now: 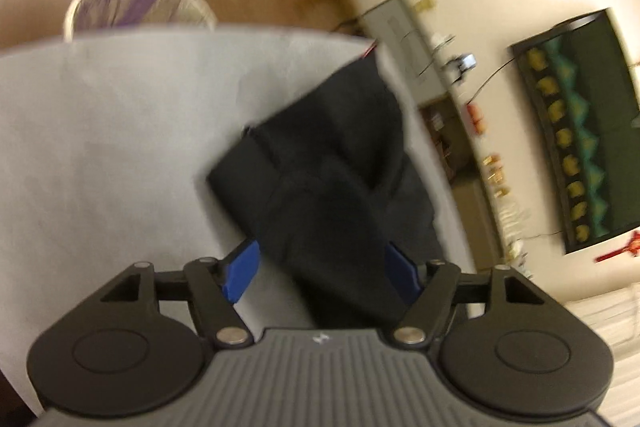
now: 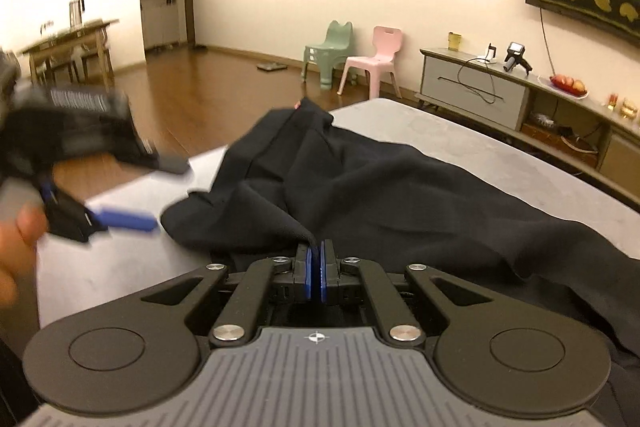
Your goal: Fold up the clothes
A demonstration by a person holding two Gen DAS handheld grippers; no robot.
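Two views: left wrist first, then right wrist.
Left wrist, left hand-held gripper (image 1: 322, 269): its jaws are standing spread, the blue pads (image 1: 240, 277) apart with dark cloth lying between them; whether a pad is touching the cloth cannot be told through the blur.
Left wrist, black garment (image 1: 332, 163): it is lying crumpled on the grey counter (image 1: 120, 131), reaching toward the far right edge.
Left wrist, surroundings: a round woven basket (image 1: 136, 3) is sitting on the wooden floor beyond the counter.
Right wrist, right hand-held gripper (image 2: 316, 259): its blue pads are pressing together, pinching a raised fold of the black garment (image 2: 380, 187).
Right wrist, left hand-held gripper (image 2: 120, 195): blurred at the left, a person's hand (image 2: 16, 247) is gripping it just beside the garment's near corner.
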